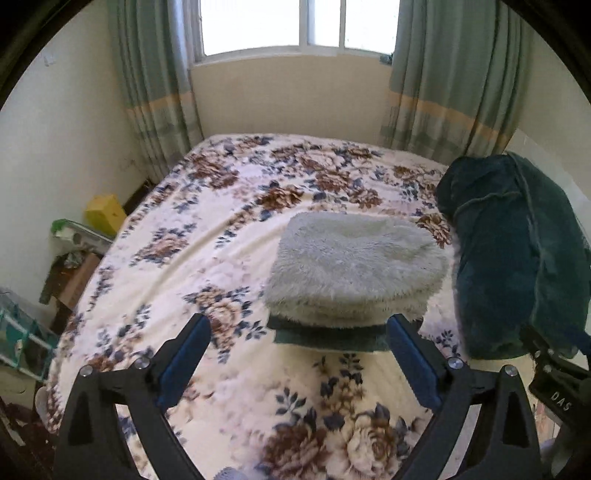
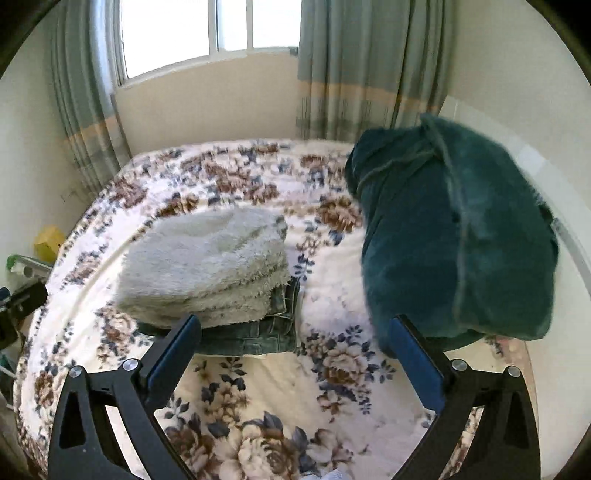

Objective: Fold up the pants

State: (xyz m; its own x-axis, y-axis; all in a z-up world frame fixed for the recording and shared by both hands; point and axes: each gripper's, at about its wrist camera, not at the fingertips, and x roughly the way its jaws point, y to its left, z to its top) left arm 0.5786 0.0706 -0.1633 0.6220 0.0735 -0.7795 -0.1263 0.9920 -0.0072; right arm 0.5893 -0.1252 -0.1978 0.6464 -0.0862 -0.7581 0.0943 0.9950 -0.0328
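**Ana:** Blue-padded fingers (image 2: 173, 354) frame the near edge of both views. The right gripper (image 2: 295, 350) stands spread wide with nothing between its pads, only flowered bedspread (image 2: 258, 387) below. The left gripper (image 1: 299, 354) is just as wide and just as empty.

**Ben:** And the pants?

**Ana:** My guess is the fluffy grey pants (image 2: 207, 266), folded into a thick stack at mid-bed, left of centre in the right view. They sit on folded green denim jeans (image 2: 255, 336), whose near edge sticks out underneath.

**Ben:** How would they handle?

**Ana:** Soft, light and limp, I'd judge; the long pile should give the pads purchase, but the layers may slide apart. Pinching the whole thickness at the two near corners looks safest. The denim should be stiffer and heavier.

**Ben:** Anything around them?

**Ana:** A dark teal plush bundle (image 2: 454, 236) lies to the right, apart from the stack. Far off, green curtains (image 1: 155, 85) flank a window (image 1: 299, 22); a yellow box (image 1: 105, 214) sits beside the bed's left edge.
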